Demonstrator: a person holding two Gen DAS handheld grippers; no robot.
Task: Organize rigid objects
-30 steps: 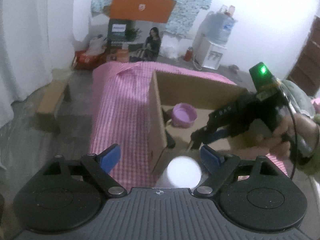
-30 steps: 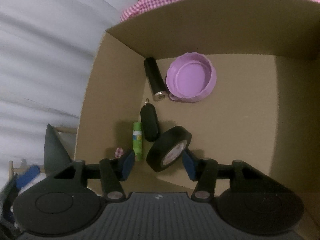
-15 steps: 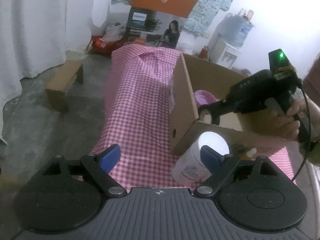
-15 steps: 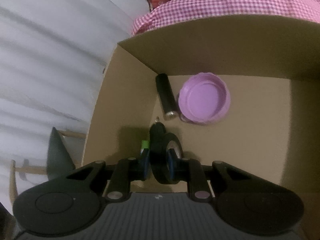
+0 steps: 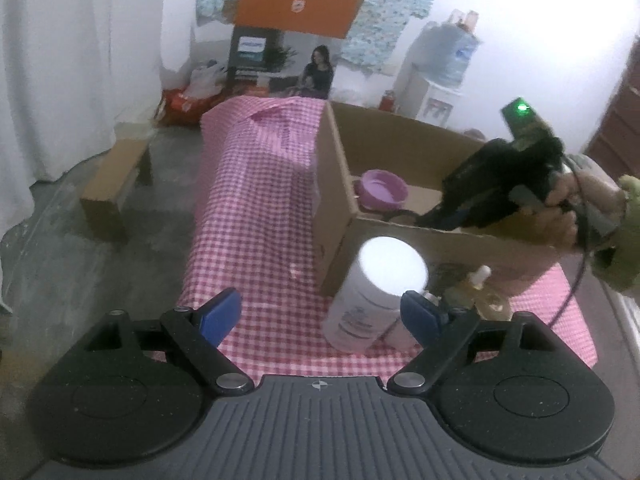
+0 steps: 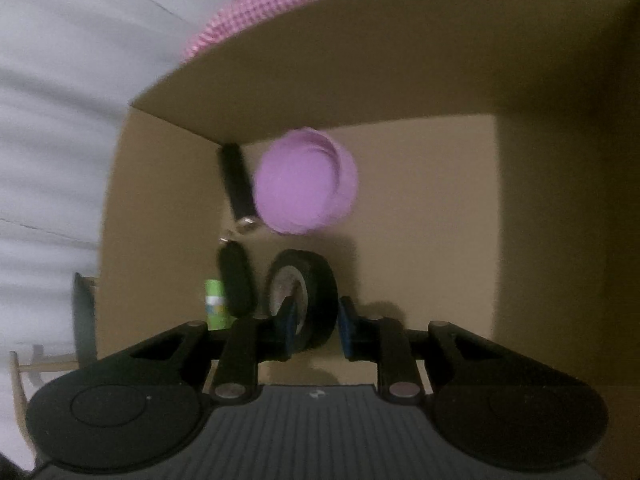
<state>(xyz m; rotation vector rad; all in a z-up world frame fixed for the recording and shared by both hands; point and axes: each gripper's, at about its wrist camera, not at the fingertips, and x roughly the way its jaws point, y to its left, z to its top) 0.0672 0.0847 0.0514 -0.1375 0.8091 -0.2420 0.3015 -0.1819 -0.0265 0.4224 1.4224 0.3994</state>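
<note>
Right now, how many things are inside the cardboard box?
5: purple lid by the far wall, black cylinder beside it, black fob, green tube, tape roll. The nearest floor is hidden.

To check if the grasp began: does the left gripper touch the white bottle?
Cannot tell. Left wrist view: the white bottle stands between the pads of the open left gripper; one pad meets its outline, yet depth is unclear.
</note>
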